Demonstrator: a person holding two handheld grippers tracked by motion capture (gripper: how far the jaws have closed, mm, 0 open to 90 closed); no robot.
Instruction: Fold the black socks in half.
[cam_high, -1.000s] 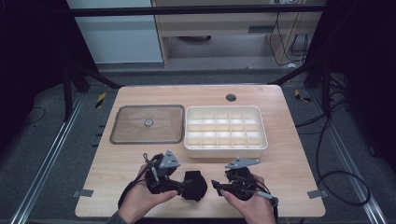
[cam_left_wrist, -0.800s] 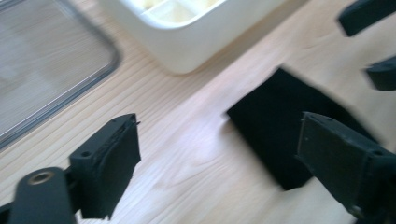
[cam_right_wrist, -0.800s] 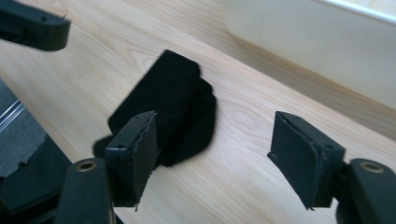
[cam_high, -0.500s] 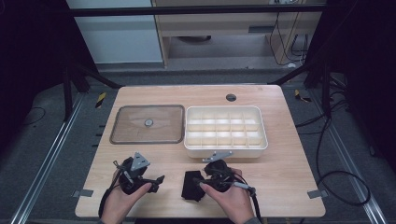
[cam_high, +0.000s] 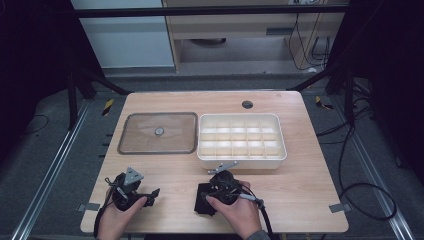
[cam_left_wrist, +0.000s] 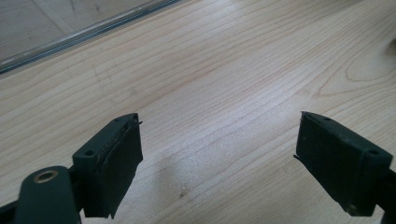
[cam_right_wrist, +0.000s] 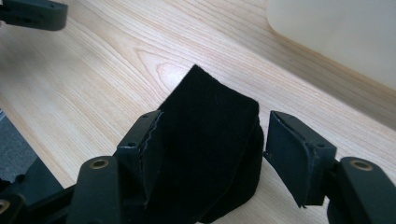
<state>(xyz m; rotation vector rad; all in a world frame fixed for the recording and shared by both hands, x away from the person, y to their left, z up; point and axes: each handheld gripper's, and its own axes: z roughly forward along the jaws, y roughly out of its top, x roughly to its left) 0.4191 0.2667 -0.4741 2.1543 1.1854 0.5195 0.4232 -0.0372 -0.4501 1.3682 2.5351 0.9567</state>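
Note:
A folded black cloth (cam_high: 202, 206) lies on the wooden table (cam_high: 310, 195) near its front edge. In the right gripper view the black cloth (cam_right_wrist: 205, 121) rises as a thick fold between the two jaws, and my right gripper (cam_right_wrist: 210, 149) is shut on it. From above, the right gripper (cam_high: 209, 196) points left with a hand behind it. My left gripper (cam_high: 152, 195) rests to the left of the cloth, apart from it. The left gripper (cam_left_wrist: 217, 158) stands open over bare wood.
A white compartment tray (cam_high: 242, 161) sits just behind the right gripper, its wall (cam_right_wrist: 336, 32) close by. A clear flat lid (cam_high: 135, 142) lies to the tray's left, its edge (cam_left_wrist: 70, 39) ahead of the left jaws. A round hole (cam_high: 247, 104) marks the far table edge.
The left gripper has let go of the cloth and drawn away to the left. The right gripper has shifted left over the cloth, which has stayed in place.

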